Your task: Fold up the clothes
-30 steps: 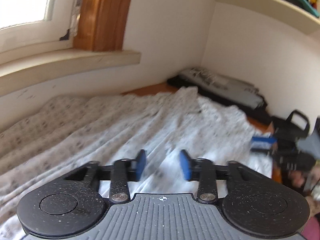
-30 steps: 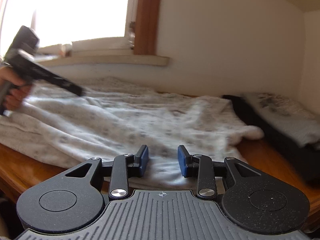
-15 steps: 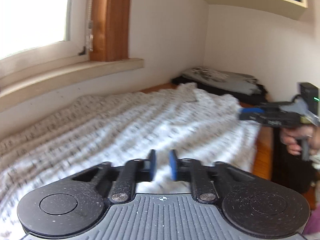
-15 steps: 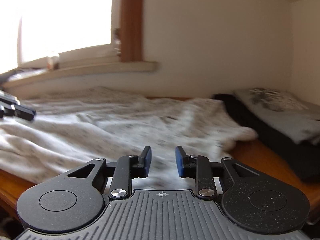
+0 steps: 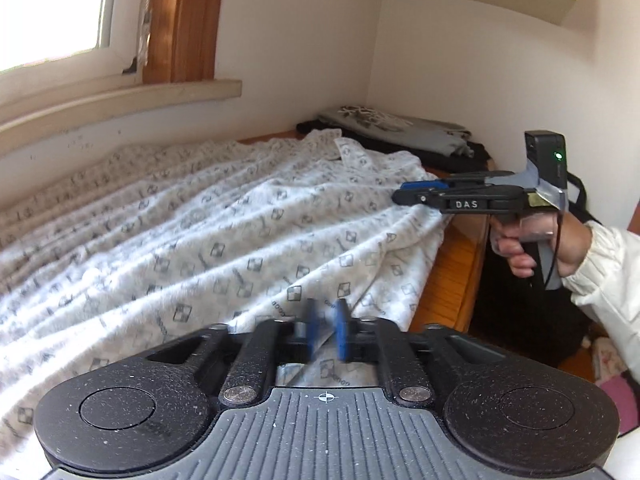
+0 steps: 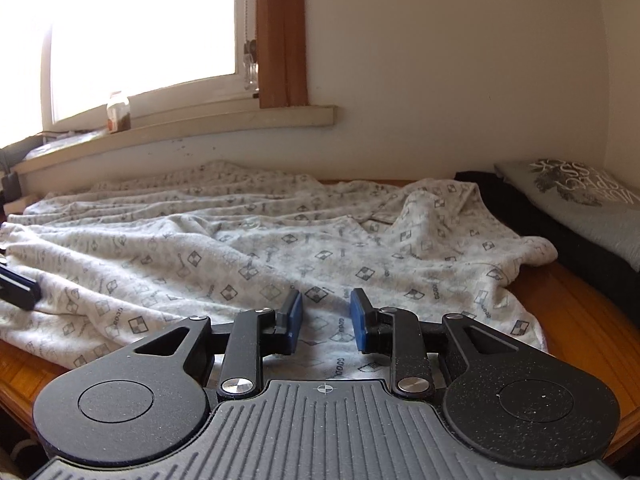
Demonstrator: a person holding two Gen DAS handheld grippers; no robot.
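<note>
Closure of the left gripper (image 5: 325, 330) is what has changed: its blue pads, well apart a second ago and nearer half a second ago, are now drawn to a narrow gap over the near hem of the patterned white garment (image 5: 224, 236). The pads are motion-blurred, and whether cloth is actually pinched between them cannot be told. The right gripper (image 6: 326, 318) has been kept parted, its jaws standing wide just above the near edge of the same garment, nothing being held. The garment is spread, rumpled and unfolded, across the wooden table (image 6: 580, 320) below the window sill (image 6: 224, 124), beside a stack of folded clothes (image 6: 580, 196) at the far right. A grasp of the hem is judged to be beginning, so that the first fold can be made.
</note>
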